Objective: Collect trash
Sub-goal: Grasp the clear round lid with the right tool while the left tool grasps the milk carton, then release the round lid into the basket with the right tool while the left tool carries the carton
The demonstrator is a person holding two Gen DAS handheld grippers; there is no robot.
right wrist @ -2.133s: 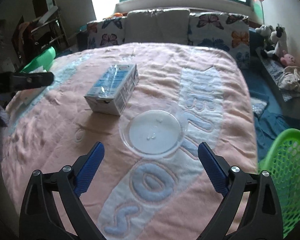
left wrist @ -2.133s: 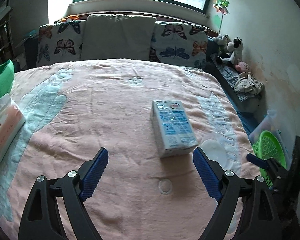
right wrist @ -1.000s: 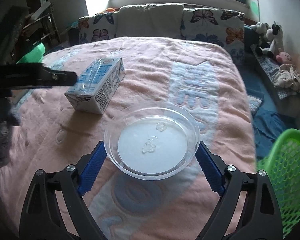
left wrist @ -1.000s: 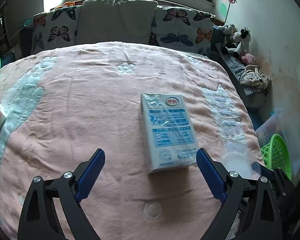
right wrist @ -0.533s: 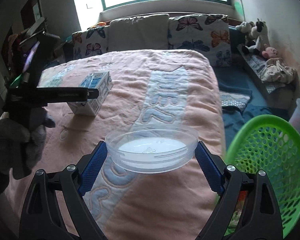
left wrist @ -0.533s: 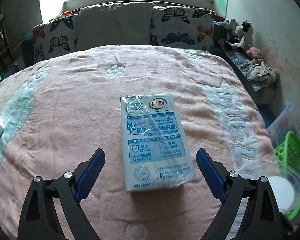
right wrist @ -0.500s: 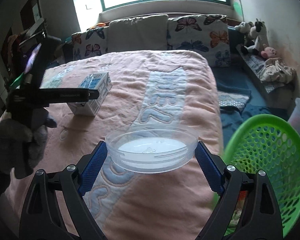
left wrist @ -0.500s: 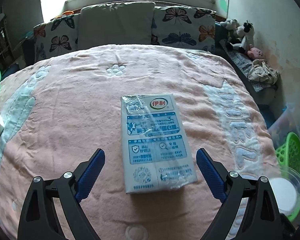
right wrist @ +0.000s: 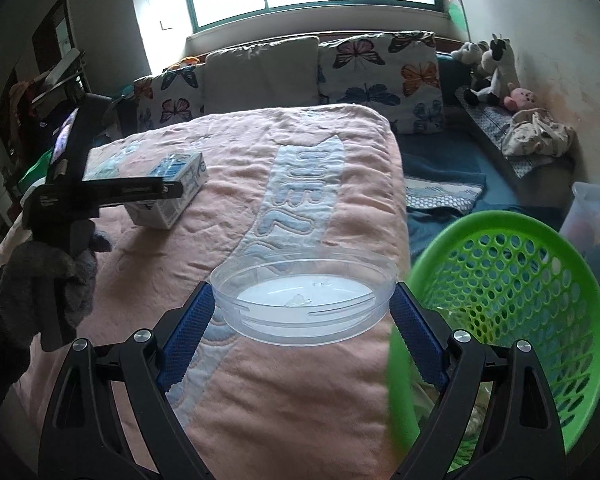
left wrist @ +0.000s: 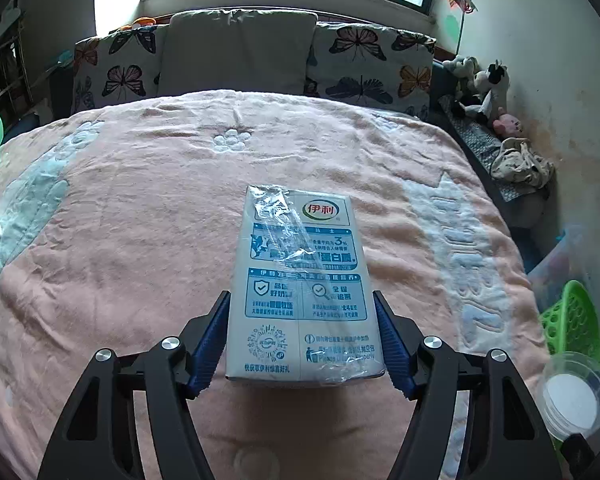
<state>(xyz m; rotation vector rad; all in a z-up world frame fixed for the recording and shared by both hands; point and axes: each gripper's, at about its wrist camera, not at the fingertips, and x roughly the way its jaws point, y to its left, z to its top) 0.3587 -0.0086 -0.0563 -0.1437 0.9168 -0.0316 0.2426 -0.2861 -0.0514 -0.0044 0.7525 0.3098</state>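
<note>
Pink blanket (left wrist: 140,240) covers the bed, butterfly pillows (left wrist: 364,64) at the far end. Left gripper (left wrist: 300,340) clamps the milk carton (left wrist: 300,280) by its near sides, seemingly for lifting. Right gripper (right wrist: 300,320) grips the clear plastic lid (right wrist: 304,300), held above the blanket beside the green basket (right wrist: 520,300) at right, probably the drop target; nothing blocks it.

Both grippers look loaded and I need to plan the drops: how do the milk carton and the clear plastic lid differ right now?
The milk carton is an opaque printed box; the clear plastic lid is a shallow, see-through round dish. The carton lies flat on the pink blanket, the left gripper closed on its sides; the lid is lifted off the bed in the right gripper, beside the green basket. Each is clamped by its sides.
</note>
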